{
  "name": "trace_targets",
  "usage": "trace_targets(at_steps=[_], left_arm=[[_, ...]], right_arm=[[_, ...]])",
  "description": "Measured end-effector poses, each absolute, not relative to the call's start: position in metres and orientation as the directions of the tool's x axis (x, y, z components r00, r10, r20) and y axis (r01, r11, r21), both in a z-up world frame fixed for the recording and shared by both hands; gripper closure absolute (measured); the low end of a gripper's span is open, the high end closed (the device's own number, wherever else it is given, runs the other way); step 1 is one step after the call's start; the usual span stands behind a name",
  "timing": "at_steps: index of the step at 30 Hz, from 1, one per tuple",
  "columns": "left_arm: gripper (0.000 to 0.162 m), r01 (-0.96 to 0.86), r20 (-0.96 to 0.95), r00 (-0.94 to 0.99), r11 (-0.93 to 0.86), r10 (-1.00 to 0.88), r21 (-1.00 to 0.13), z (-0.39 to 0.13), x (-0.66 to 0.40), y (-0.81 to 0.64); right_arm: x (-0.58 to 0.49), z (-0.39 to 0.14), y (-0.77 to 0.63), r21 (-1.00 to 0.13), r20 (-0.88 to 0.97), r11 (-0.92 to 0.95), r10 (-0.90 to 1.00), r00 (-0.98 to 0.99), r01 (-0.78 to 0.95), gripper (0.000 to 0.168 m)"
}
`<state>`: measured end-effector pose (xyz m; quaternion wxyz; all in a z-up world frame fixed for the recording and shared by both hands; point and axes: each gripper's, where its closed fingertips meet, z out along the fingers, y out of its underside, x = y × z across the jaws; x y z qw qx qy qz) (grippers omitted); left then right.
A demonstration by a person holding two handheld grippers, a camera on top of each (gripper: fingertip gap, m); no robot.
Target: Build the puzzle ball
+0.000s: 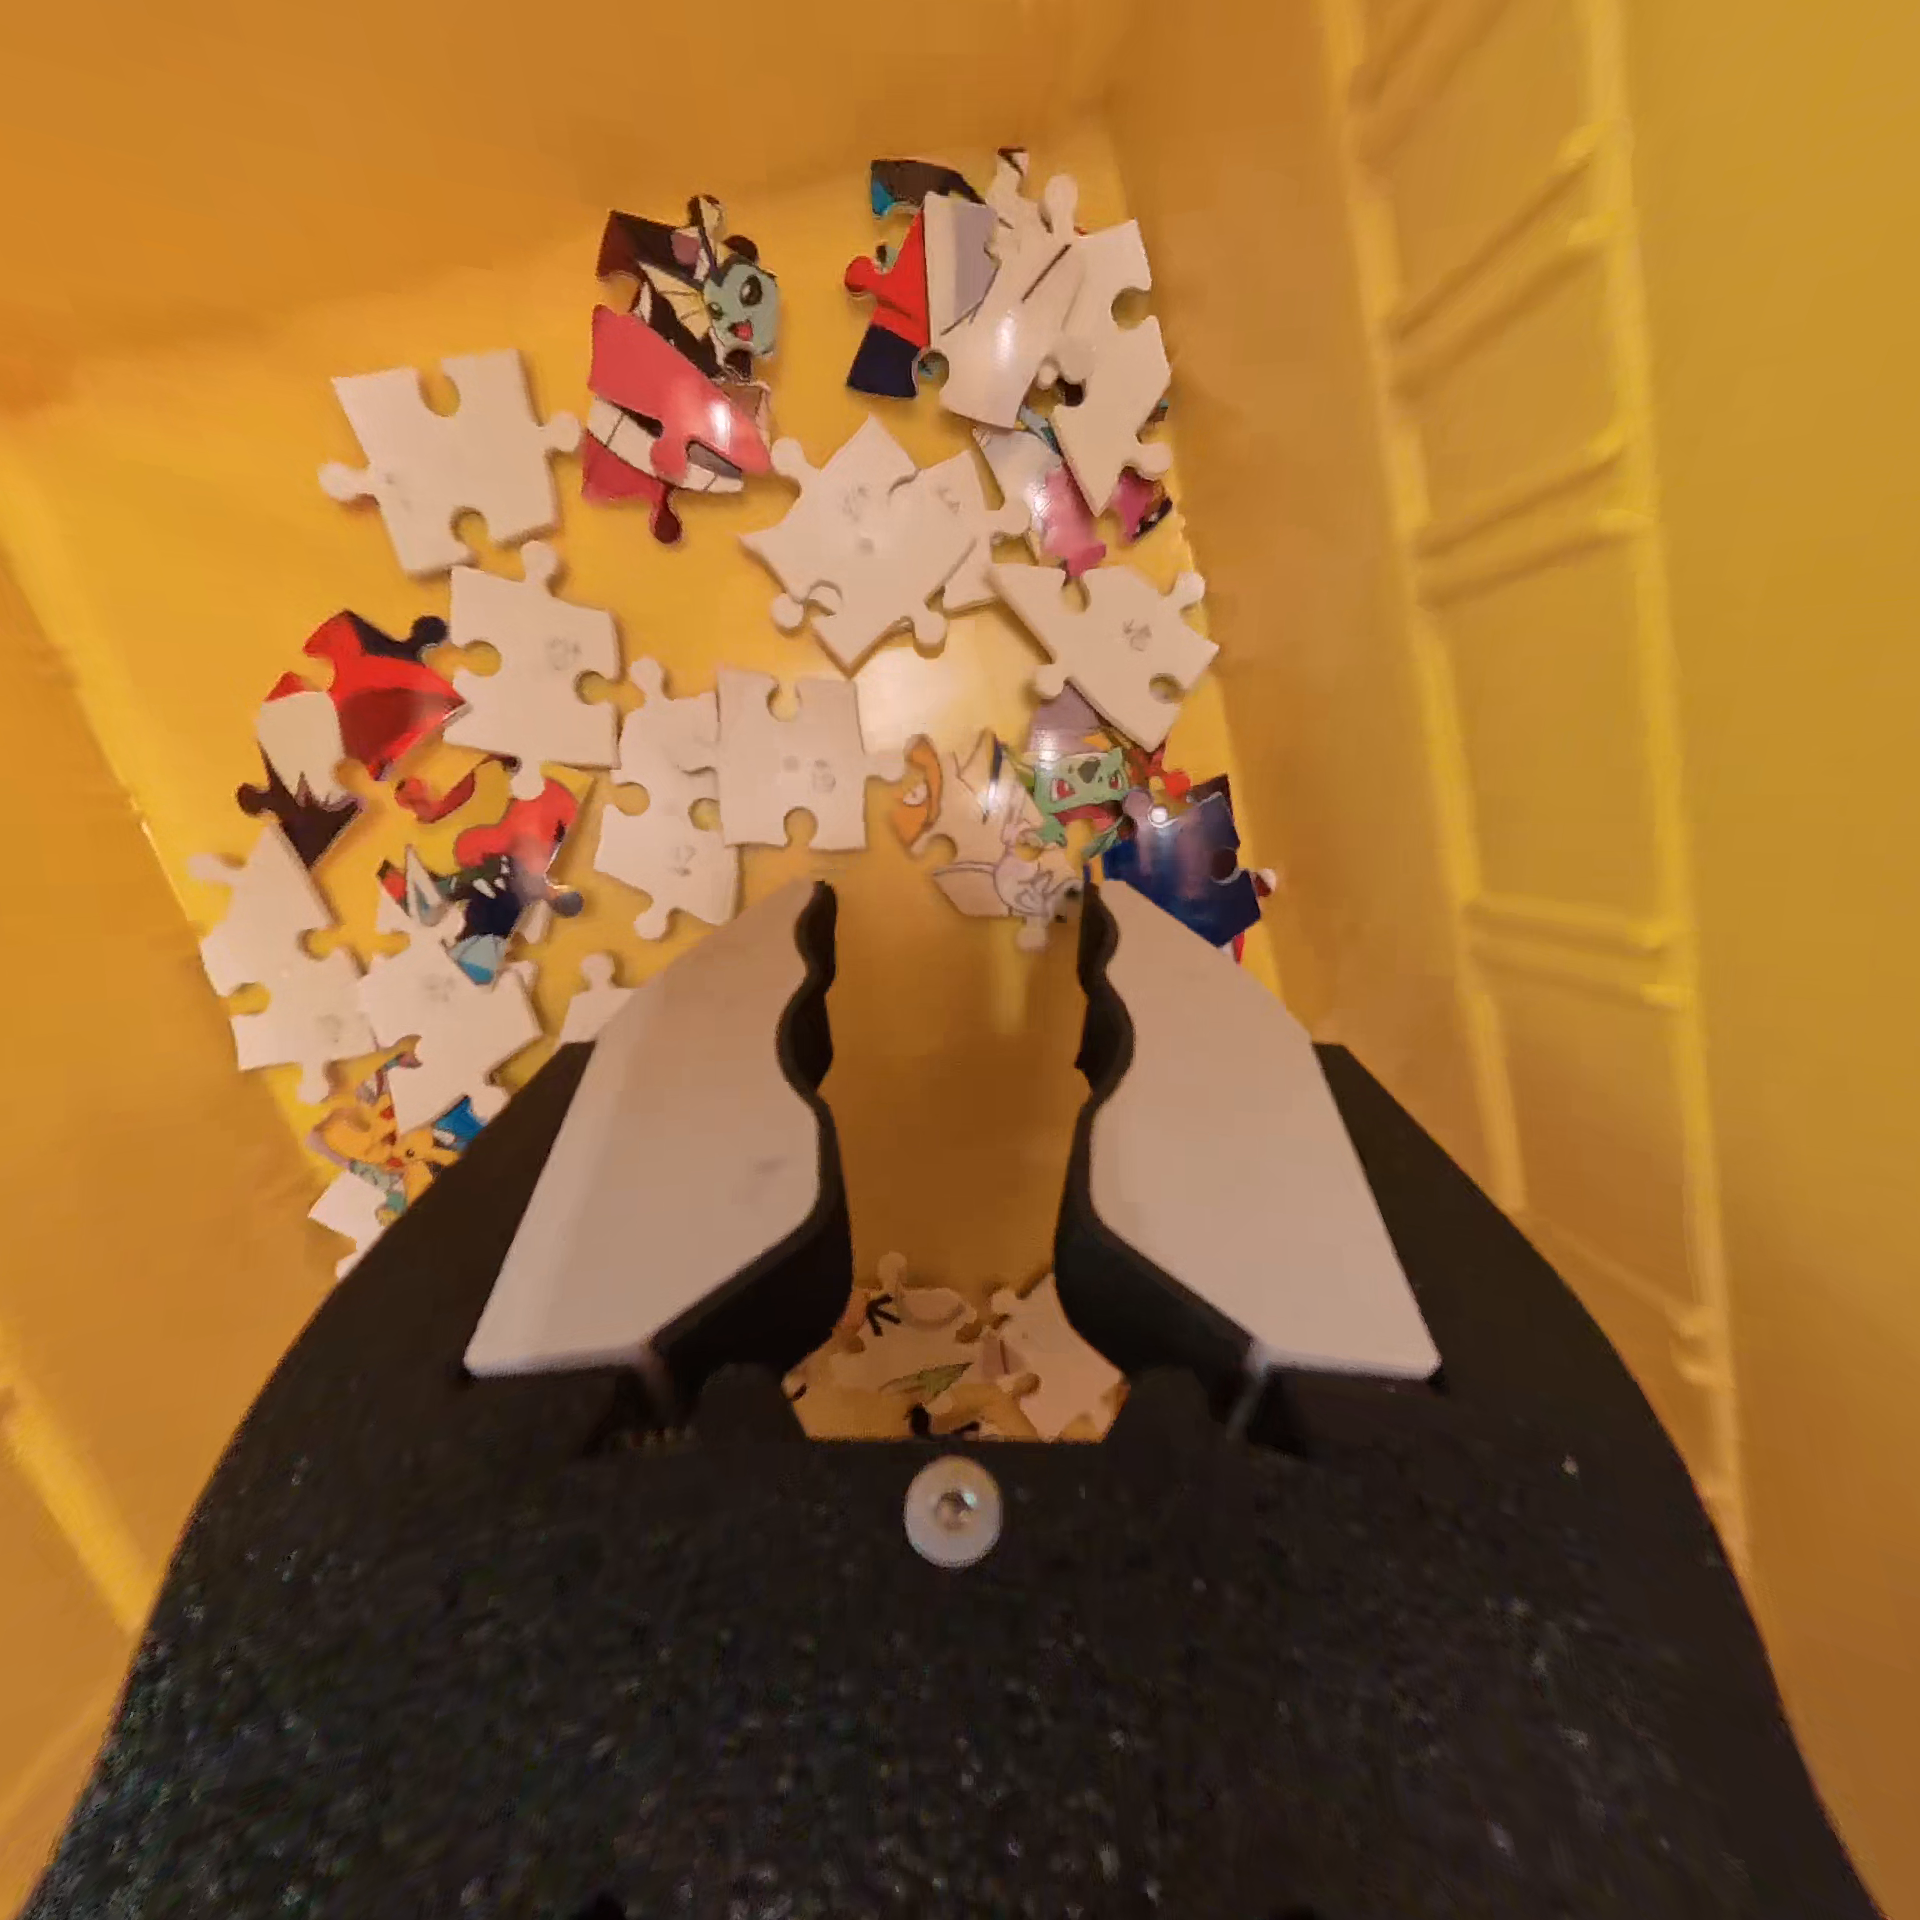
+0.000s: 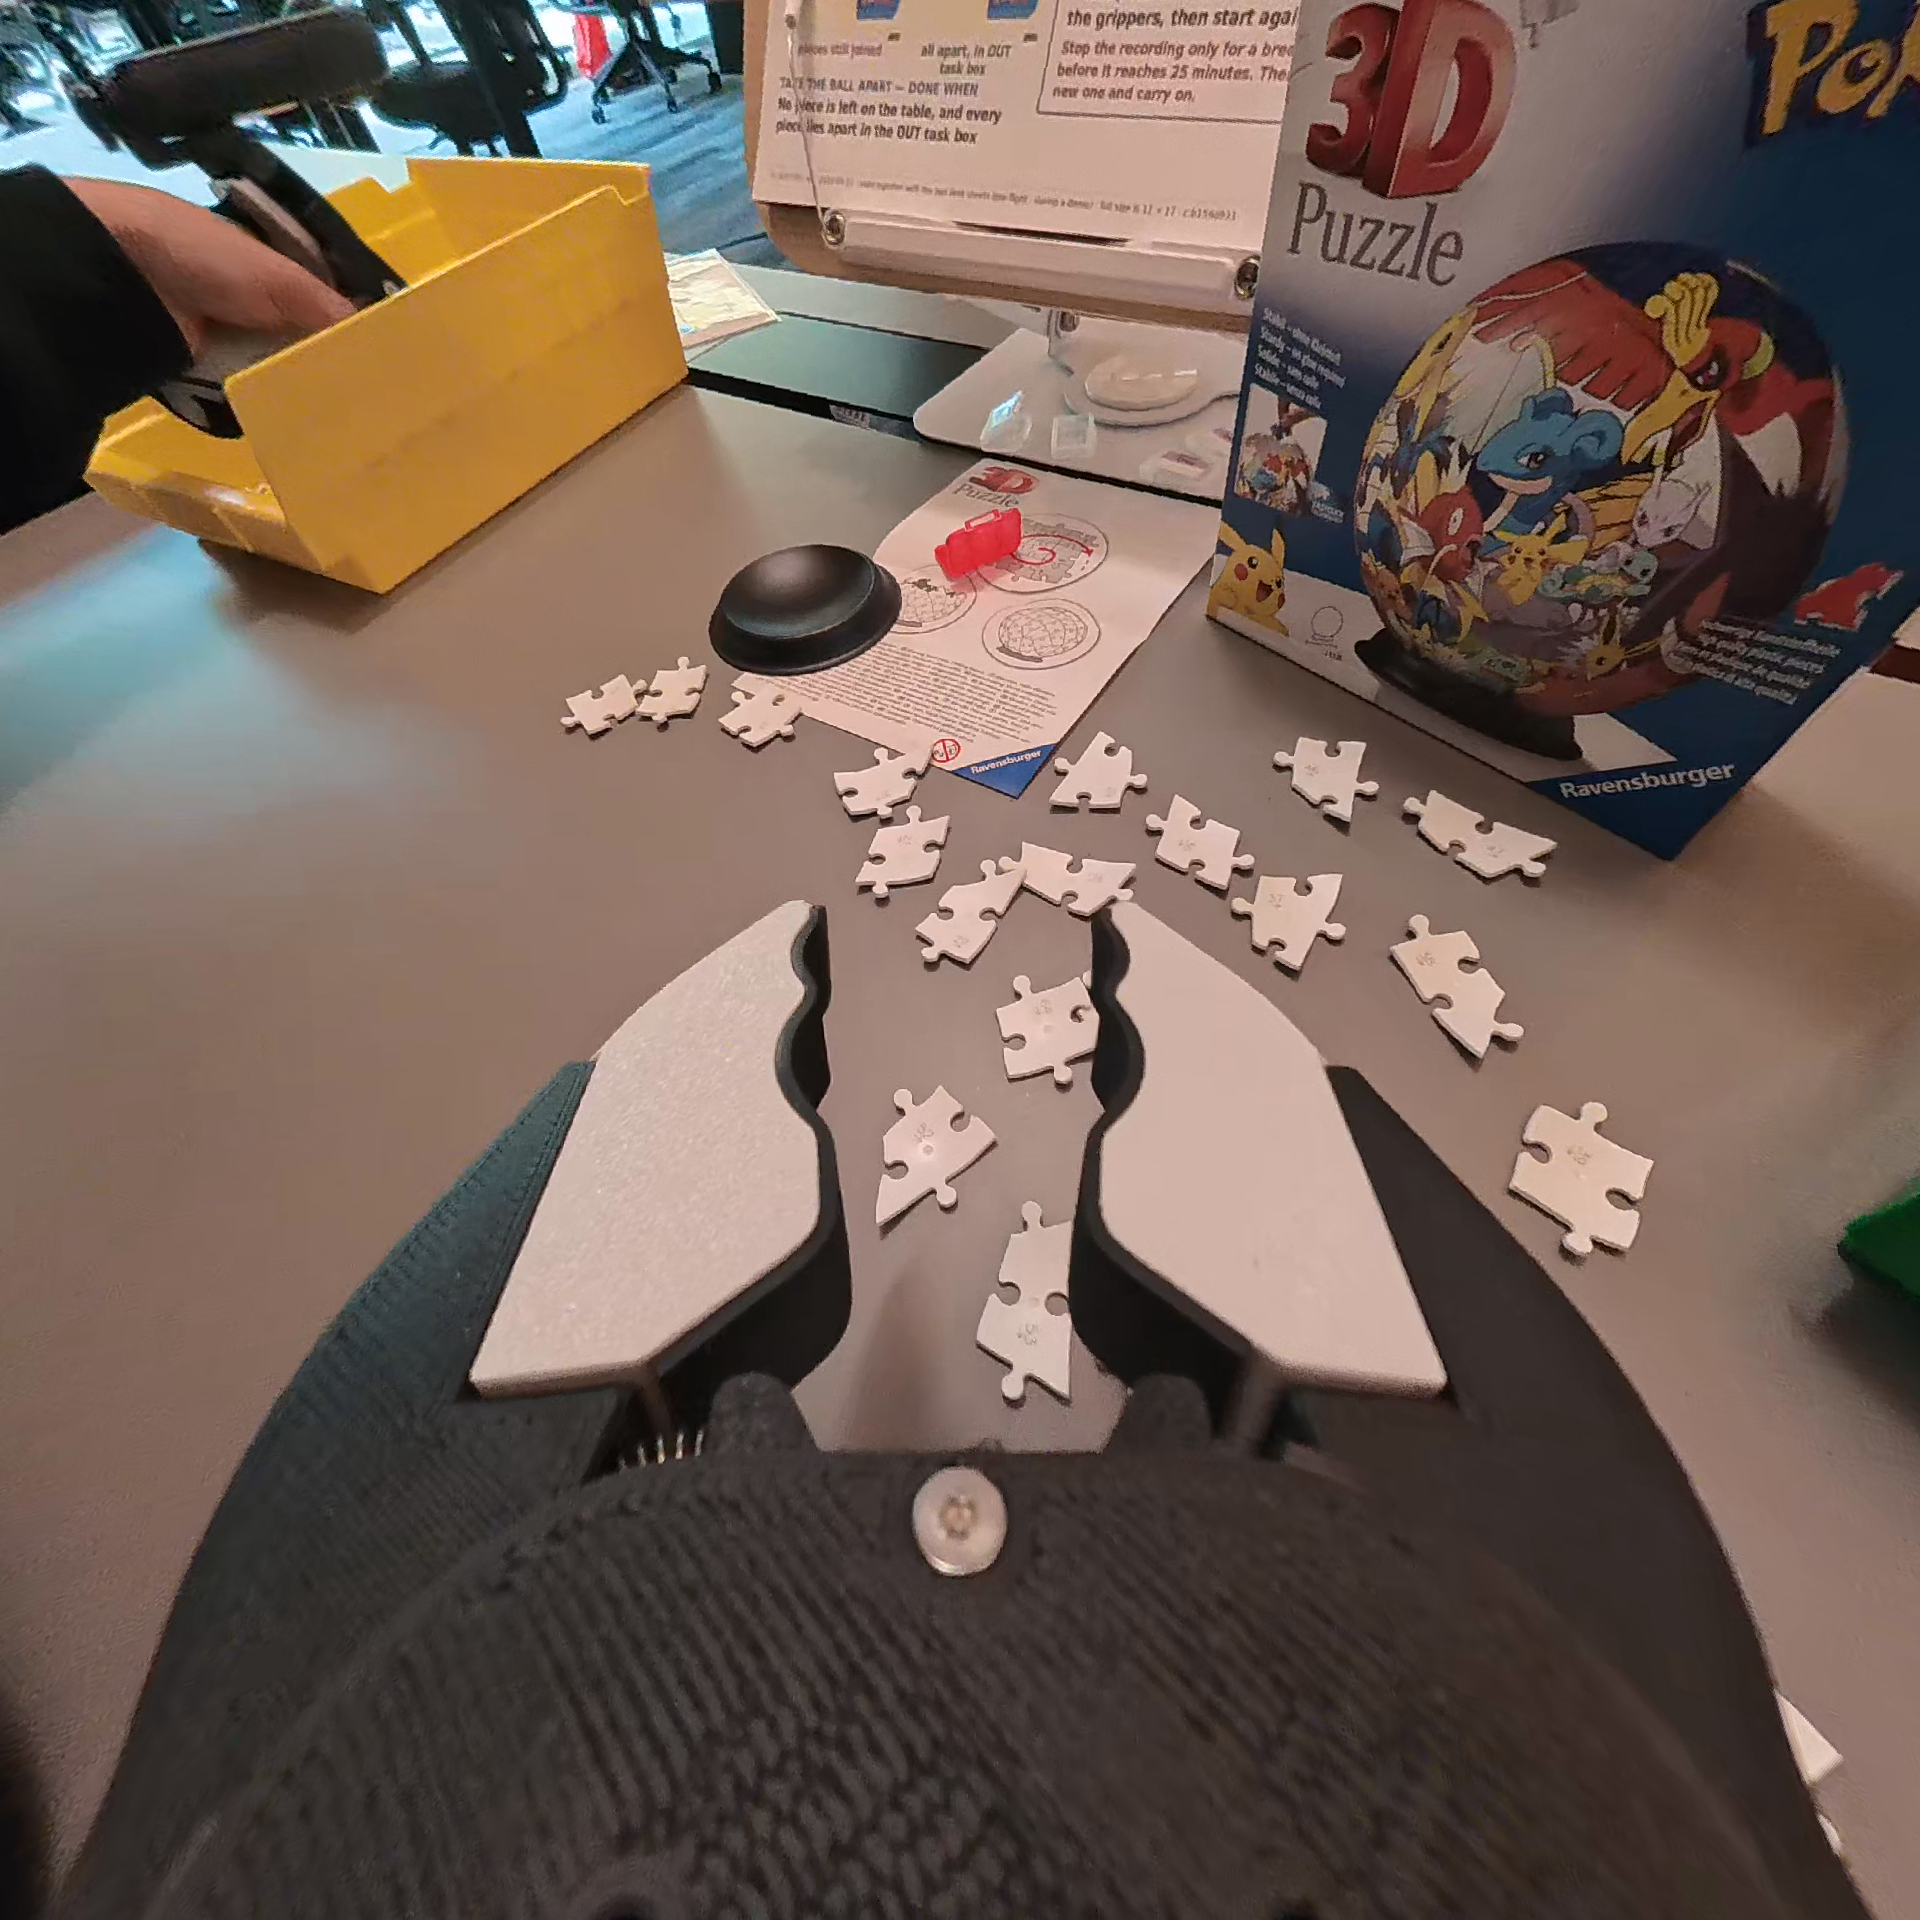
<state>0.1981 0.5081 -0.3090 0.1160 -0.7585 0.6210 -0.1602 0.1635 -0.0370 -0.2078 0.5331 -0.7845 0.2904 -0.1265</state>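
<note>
Grey matte tabletop fills the right wrist view; office chairs show dimly at upper left. Small white-backed curved plastic puzzle pieces lie scattered face-down across centre frame, near a folded paper instruction sheet, a round black plastic stand and a printed cardboard puzzle box at upper right. Right gripper hovers over them, fingers spread, holding nothing.

Yellow plastic bin sits at upper left. Left gripper is inside it, fingers apart and empty, above more pieces, some showing glossy printed faces.

Judgement: pieces look light, thin, stiff and slick, lying nearly flat, so they would likely slide under a push. Best hold is across opposite straight edges, away from tabs, or on a piece propped on a neighbour. No ball section is assembled yet.
</note>
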Motion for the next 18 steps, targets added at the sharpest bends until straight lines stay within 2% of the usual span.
trace_targets(at_steps=[5, 9, 10, 11, 16, 18], left_arm=[[0.111, -0.886, 0.109, 0.235, -0.259, -0.966, -0.384, -0.308, 0.203, 0.507], [0.123, -0.882, 0.072, 0.228, -0.238, -0.971, -0.407, -0.31, 0.207, 0.506], [0.134, -0.889, 0.035, 0.209, -0.205, -0.977, -0.409, -0.311, 0.206, 0.506], [0.138, -0.896, -0.007, 0.184, -0.165, -0.983, -0.413, -0.312, 0.205, 0.507], [0.138, -0.888, -0.017, 0.149, -0.126, -0.989, -0.442, -0.309, 0.198, 0.51], [0.138, -0.859, -0.008, 0.142, -0.119, -0.99, -0.499, -0.298, 0.194, 0.514]], right_arm=[[0.165, -0.211, -0.034, -0.906, -0.131, -0.259, -0.582, 0.803, -0.335, 0.12], [0.165, -0.214, -0.03, -0.901, -0.125, -0.276, -0.573, 0.81, -0.334, 0.12], [0.164, -0.215, -0.029, -0.9, -0.124, -0.278, -0.572, 0.811, -0.334, 0.12], [0.164, -0.215, -0.029, -0.9, -0.122, -0.28, -0.572, 0.811, -0.334, 0.12], [0.163, -0.217, -0.035, -0.895, -0.11, -0.294, -0.584, 0.804, -0.336, 0.119], [0.164, -0.212, -0.036, -0.902, -0.115, -0.275, -0.592, 0.798, -0.334, 0.12]])
